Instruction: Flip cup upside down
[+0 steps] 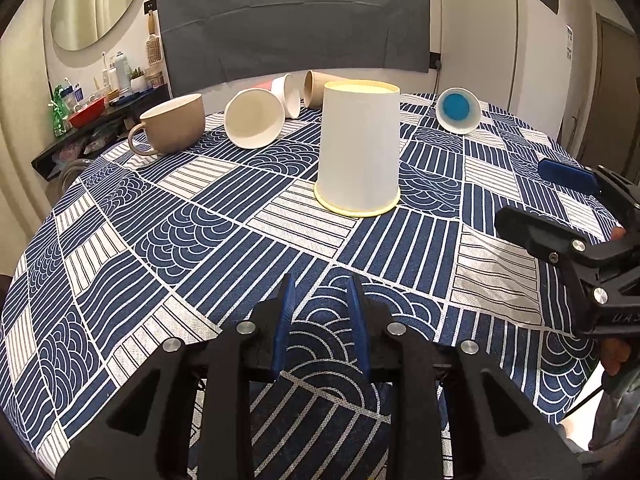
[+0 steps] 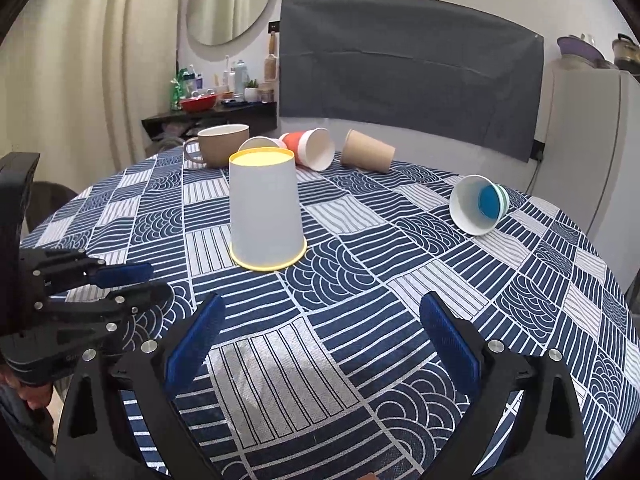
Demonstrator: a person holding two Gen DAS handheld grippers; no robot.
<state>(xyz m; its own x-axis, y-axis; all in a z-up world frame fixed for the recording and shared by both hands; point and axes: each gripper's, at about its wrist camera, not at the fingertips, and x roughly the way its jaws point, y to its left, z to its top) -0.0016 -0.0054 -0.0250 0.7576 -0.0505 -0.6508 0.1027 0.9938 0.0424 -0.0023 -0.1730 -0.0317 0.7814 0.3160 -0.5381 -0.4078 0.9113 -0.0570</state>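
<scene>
The cup (image 2: 264, 212) stands mouth-down on the table (image 2: 520, 300), so the flip looks done. Both grippers hold nothing: the left gripper (image 1: 322, 320) has fingers slightly apart, the right gripper (image 2: 320, 336) wide spread. A good finish is withdrawing without touching the cup.

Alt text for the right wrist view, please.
A white paper cup with a yellow rim stands upside down on a blue patterned tablecloth, beyond the open right gripper. Four cups lie tipped behind it beside an upright brown mug.
</scene>
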